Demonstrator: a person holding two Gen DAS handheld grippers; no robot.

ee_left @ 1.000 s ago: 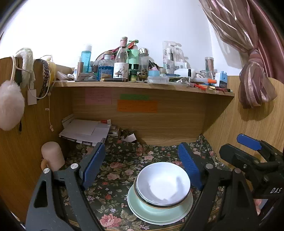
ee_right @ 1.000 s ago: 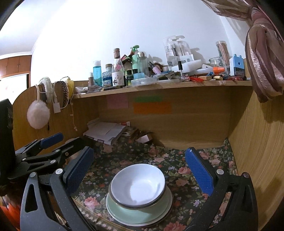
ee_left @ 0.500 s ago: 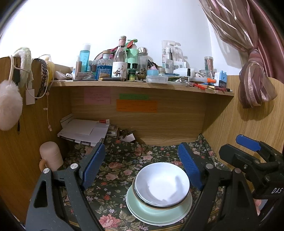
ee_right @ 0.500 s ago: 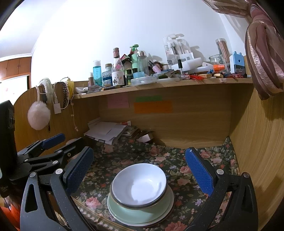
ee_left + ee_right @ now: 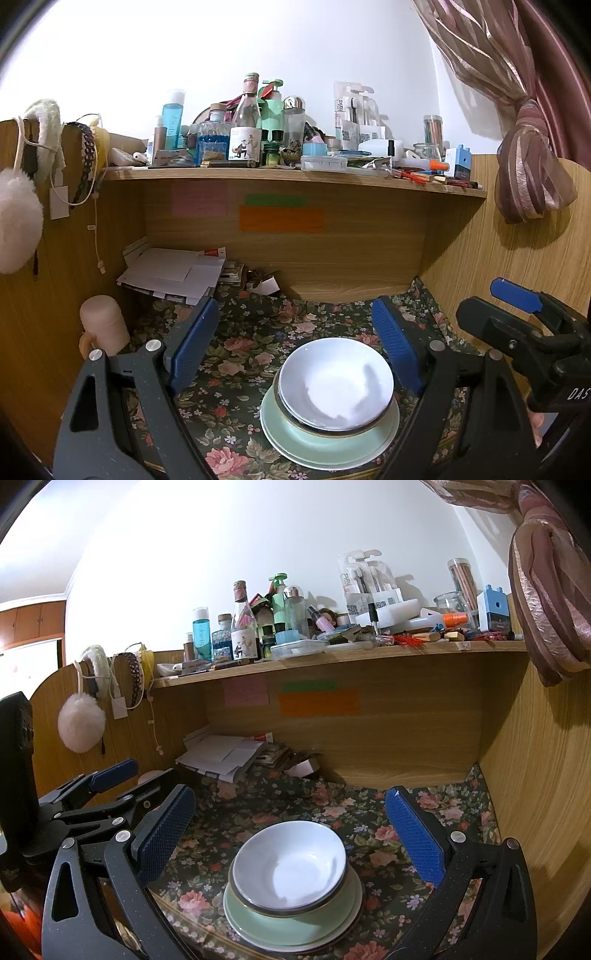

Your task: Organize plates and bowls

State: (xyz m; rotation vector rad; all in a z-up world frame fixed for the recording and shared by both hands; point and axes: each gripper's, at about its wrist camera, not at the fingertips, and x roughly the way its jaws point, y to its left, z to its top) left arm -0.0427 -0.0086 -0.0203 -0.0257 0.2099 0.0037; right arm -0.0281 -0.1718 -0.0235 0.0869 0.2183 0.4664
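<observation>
A white bowl (image 5: 335, 388) (image 5: 290, 866) with a dark rim sits nested on a pale green plate (image 5: 291, 439) (image 5: 240, 910) near the front of the flowered desk. My left gripper (image 5: 291, 339) hangs open just behind and above the stack, nothing between its blue pads. My right gripper (image 5: 291, 830) is open too, hovering over the same stack with empty jaws. Each gripper shows in the other's view: the right gripper (image 5: 517, 314) at the right, the left gripper (image 5: 110, 786) at the left.
A pile of papers (image 5: 173, 273) lies at the back left, a pink cylinder (image 5: 104, 325) beside the left wall. The shelf (image 5: 295, 173) above carries several bottles and jars. Wooden walls close in both sides; a curtain (image 5: 532, 177) hangs at the right.
</observation>
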